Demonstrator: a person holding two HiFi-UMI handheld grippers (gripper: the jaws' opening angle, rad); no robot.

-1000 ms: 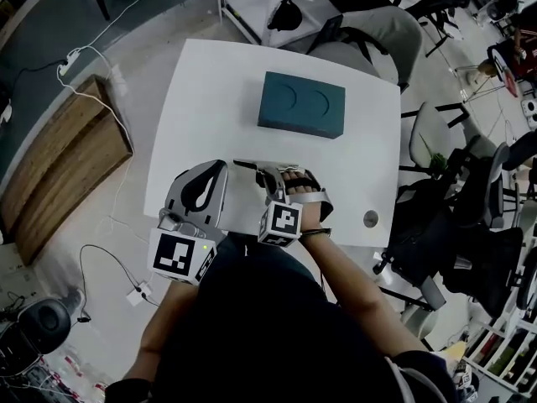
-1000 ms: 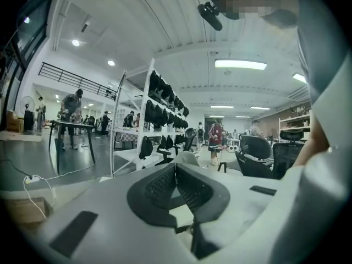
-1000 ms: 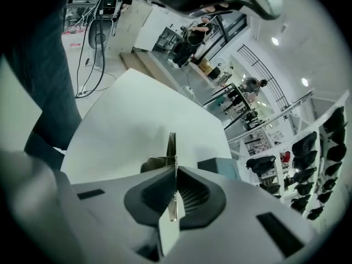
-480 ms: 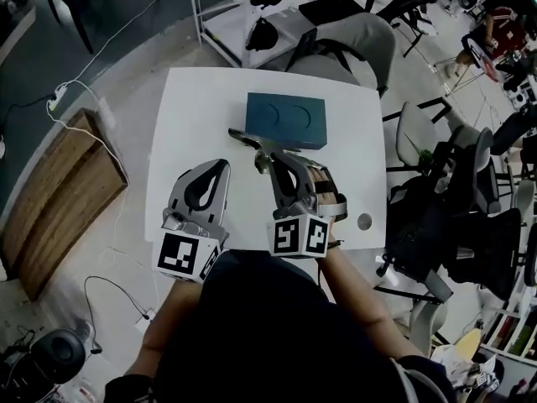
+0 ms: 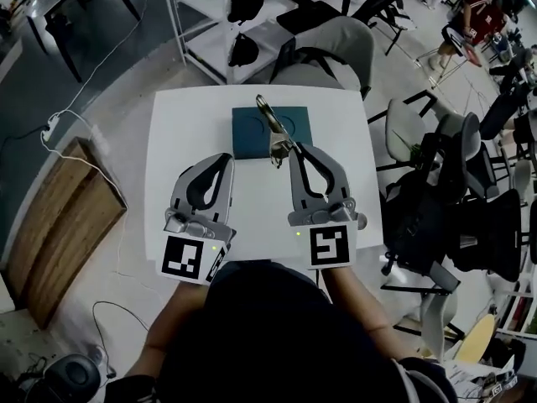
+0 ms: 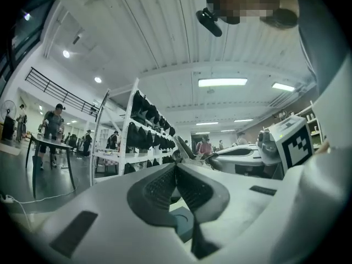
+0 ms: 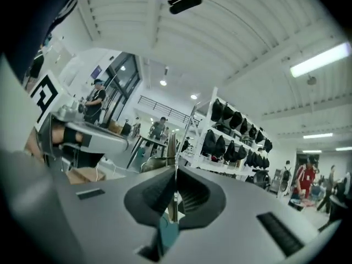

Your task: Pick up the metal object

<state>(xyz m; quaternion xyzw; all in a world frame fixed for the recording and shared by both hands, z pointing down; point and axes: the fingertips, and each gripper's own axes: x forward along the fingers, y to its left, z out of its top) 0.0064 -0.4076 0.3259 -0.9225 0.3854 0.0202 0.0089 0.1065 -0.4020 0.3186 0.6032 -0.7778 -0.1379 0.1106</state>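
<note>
The metal object (image 5: pixel 272 128) is a thin shiny tool, clear of the table, with its tip over the teal box (image 5: pixel 252 137). My right gripper (image 5: pixel 285 151) is shut on its lower end. In the right gripper view the metal strip (image 7: pixel 171 147) stands up from between the closed pads of the right gripper (image 7: pixel 174 172). My left gripper (image 5: pixel 225 159) hovers to the left of it, shut, with nothing between its pads (image 6: pixel 165 186). From the left gripper view the metal object (image 6: pixel 183 146) and the right gripper's body show at the right.
The white table (image 5: pixel 180 133) carries the teal box at its far middle. Grey chairs (image 5: pixel 331 49) stand beyond it, black chairs (image 5: pixel 457 191) at the right, a wooden board (image 5: pixel 67 225) on the floor at the left. Shelves with black bags (image 7: pixel 236 128) and people fill the room behind.
My right gripper rose from the table's near edge with the metal object and swung from pointing left to pointing away, toward the teal box. The left gripper stayed nearly where it was.
</note>
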